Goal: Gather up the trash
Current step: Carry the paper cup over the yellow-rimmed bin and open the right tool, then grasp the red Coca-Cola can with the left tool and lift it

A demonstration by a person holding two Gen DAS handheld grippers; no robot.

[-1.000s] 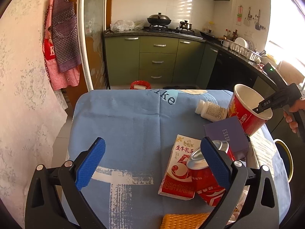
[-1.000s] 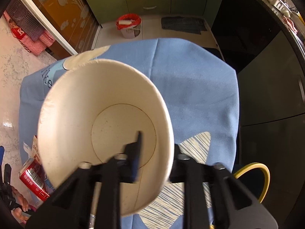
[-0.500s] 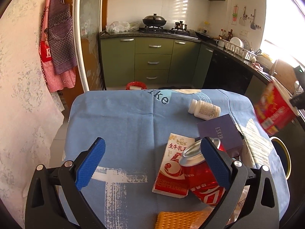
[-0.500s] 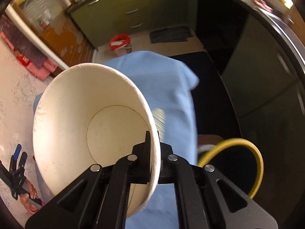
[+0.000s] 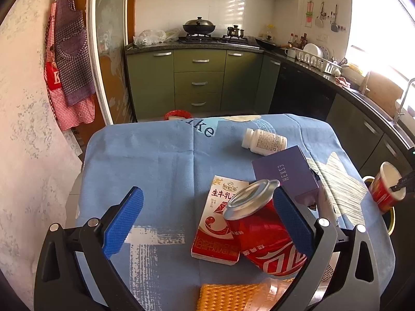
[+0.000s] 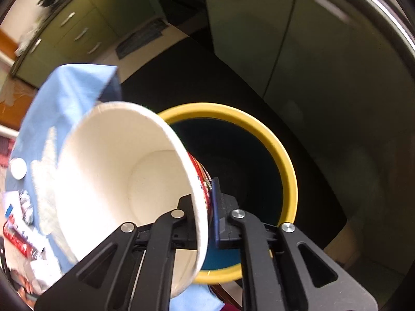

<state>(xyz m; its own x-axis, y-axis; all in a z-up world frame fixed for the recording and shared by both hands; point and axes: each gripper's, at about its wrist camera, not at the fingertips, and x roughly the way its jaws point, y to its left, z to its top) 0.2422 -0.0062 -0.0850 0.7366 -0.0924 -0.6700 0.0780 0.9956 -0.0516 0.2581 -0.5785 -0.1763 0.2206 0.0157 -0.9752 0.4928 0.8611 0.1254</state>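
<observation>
The right claw (image 6: 207,207), jaws opening around its rim, holds the red-and-white paper cup (image 6: 124,181) over the yellow-rimmed bin (image 6: 282,155). The left claw (image 5: 205,223) hangs apart above the blue-clothed counter (image 5: 155,160).

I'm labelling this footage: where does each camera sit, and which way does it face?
Left wrist: on the left tongs, looking across the blue-clothed table toward the kitchen; its open blue pads flank a red can.
Right wrist: on the right tongs, facing steeply down into a yellow-rimmed bin; its jaws, opening, straddle the paper cup's wall.
Shared: cup, bin, tablecloth.
</observation>
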